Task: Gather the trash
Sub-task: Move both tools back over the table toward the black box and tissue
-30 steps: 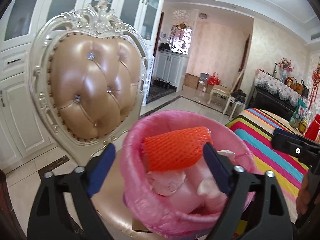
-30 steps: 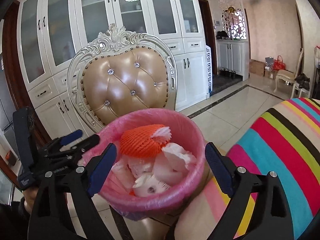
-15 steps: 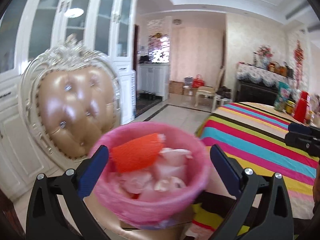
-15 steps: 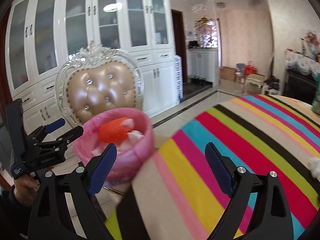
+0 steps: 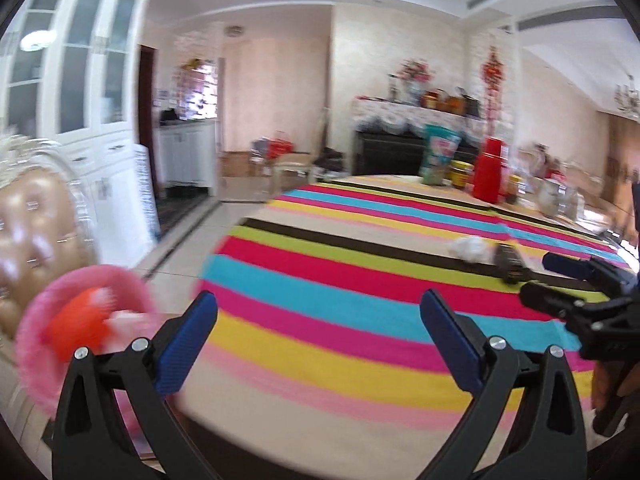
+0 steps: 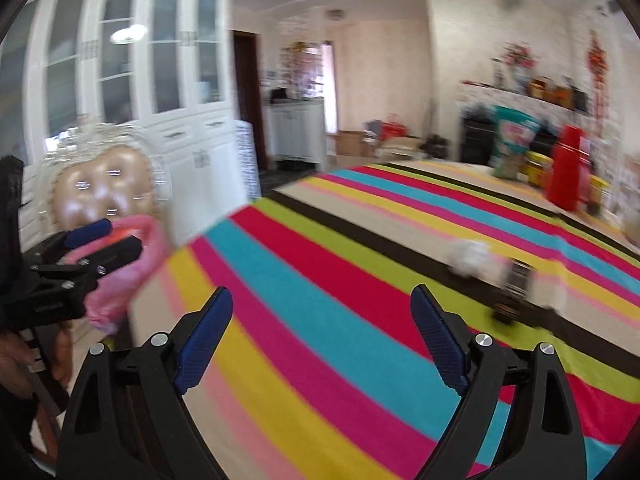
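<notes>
- The left gripper hangs over the near edge of the striped tablecloth, its 2 blue-padded jaws spread wide with nothing between them; they have just been opening a little further.
- The right gripper is also over the tablecloth, jaws wide apart and empty.
- The trash bin, lined with a pink bag, stands off the tablecloth's left edge, on the seat of the padded chair; an orange foam net lies on top of the pale scraps inside it.
- In the right wrist view the bin shows partly behind the left gripper, which a hand holds.
- A white crumpled tissue lies on a dark stripe of the tablecloth, well ahead of both grippers and far from the bin.
- A dark remote control lies just beside the tissue, on the side away from the bin; whether the 2 touch is blurred.
- At the far end of the tablecloth stand a red flask, a green bag and some jars.
- White glass-door cabinets rise behind the chair.
</notes>
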